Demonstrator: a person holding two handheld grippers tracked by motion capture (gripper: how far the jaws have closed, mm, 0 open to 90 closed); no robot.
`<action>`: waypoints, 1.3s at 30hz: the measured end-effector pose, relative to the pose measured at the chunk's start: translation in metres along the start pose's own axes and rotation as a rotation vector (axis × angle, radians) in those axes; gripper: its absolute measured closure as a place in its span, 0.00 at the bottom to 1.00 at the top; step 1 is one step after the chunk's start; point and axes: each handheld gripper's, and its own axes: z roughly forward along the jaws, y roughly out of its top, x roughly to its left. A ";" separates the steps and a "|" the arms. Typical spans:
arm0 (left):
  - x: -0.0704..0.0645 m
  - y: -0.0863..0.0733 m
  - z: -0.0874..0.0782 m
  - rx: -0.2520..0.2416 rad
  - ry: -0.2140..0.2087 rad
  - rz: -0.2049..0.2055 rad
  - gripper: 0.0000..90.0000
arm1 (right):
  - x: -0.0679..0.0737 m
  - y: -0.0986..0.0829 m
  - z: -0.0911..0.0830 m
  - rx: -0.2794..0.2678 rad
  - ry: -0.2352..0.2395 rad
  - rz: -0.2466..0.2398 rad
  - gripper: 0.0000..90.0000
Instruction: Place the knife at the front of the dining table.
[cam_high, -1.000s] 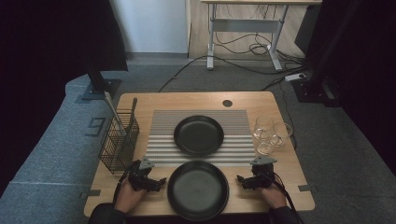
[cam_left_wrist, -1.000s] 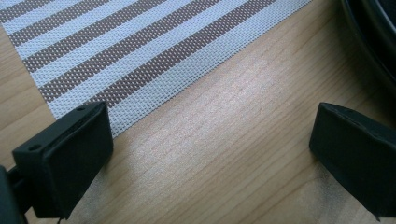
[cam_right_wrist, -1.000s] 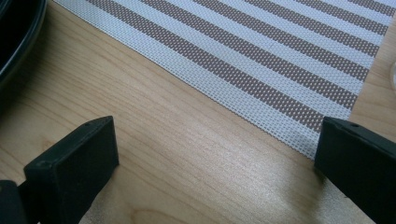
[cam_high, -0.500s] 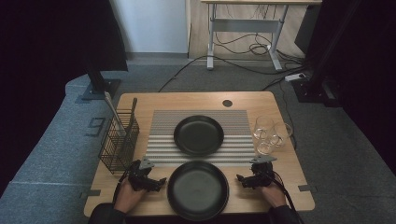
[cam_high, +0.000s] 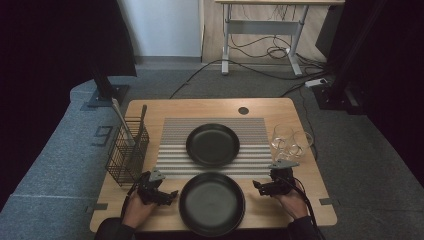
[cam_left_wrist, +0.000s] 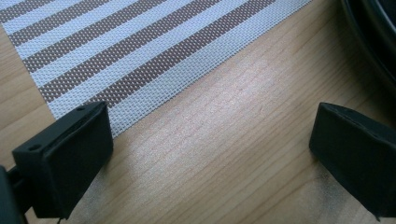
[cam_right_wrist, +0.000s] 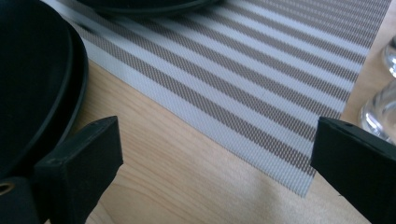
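Note:
A black plate (cam_high: 212, 203) lies at the table's front edge, between my two grippers. Its rim (cam_left_wrist: 373, 37) shows at the top right of the left gripper view, and its rim (cam_right_wrist: 42, 84) curves down the left of the right gripper view. A second black plate (cam_high: 213, 144) rests on the striped placemat (cam_high: 170, 145). My left gripper (cam_high: 171, 196) sits just left of the near plate, open, with bare wood between its jaws. My right gripper (cam_high: 256, 187) sits just right of that plate, open and holding nothing. Both are low over the table.
A black wire basket (cam_high: 127, 152) holding a utensil stands at the left edge. Two clear glasses (cam_high: 291, 141) stand right of the placemat, near the right gripper; one glass (cam_right_wrist: 380, 112) shows in the right gripper view. A round hole (cam_high: 243, 110) marks the table's back.

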 end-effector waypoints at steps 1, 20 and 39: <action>0.000 0.000 0.000 0.000 0.000 0.000 0.00 | 0.001 0.002 -0.001 -0.003 0.001 0.000 0.00; -0.001 0.000 0.000 0.000 0.003 -0.004 0.00 | 0.020 0.050 -0.007 -0.009 0.086 -0.082 0.00; -0.001 0.000 0.000 -0.001 0.005 -0.006 0.00 | 0.043 0.089 0.000 -0.006 0.131 -0.143 0.00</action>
